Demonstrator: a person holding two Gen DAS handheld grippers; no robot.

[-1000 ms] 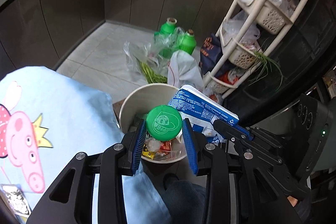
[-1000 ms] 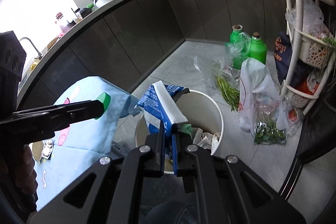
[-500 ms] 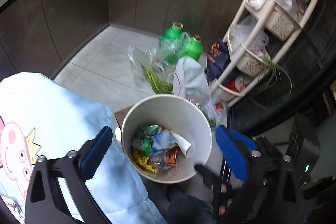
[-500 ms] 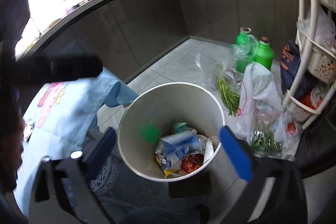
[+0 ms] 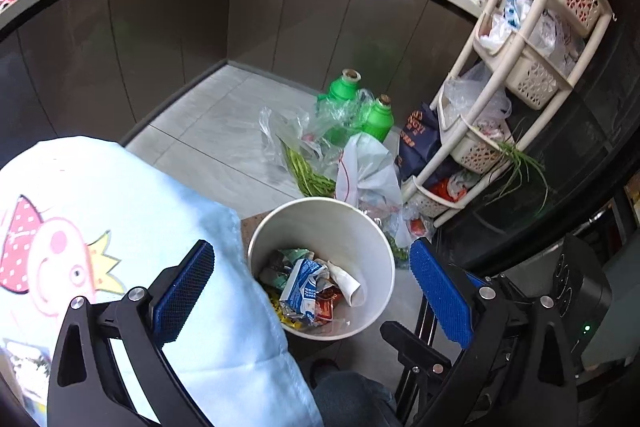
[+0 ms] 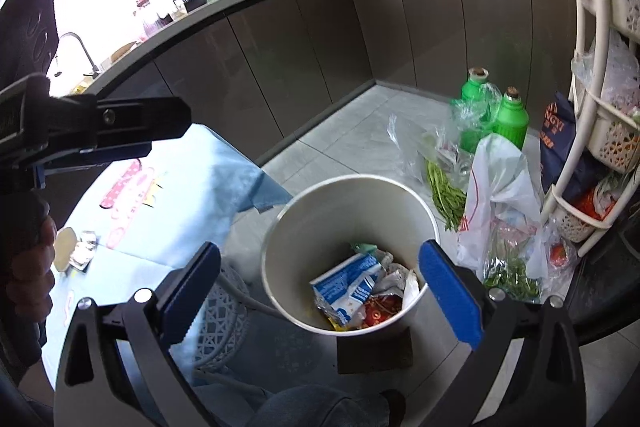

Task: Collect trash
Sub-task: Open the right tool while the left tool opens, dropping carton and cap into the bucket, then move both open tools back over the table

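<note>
1. Both hand-held grippers I'm running stand spread wide with nothing between the pads: the left hand-held gripper [image 5: 316,291] and the right hand-held gripper [image 6: 320,291] each hang above the bin [image 5: 376,239].
2. I see the bin sitting on the floor just beside the worktop's blue cloth [image 5: 140,195], its rim partly under the cloth's edge in the left view.
3. The trash [image 6: 360,291] lies at the bottom of the bin: a crumpled blue-and-white carton [image 5: 302,287], red and yellow wrappers, white paper.
4. Behind the bin, on the floor, I see a white bag [image 6: 500,183], a clear bag of greens and two green bottles [image 6: 512,115].
5. A cream basket rack [image 5: 532,67] stands to the right.
6. In the right view, a hand [image 6: 24,267] holds the left gripper's grip.
</note>
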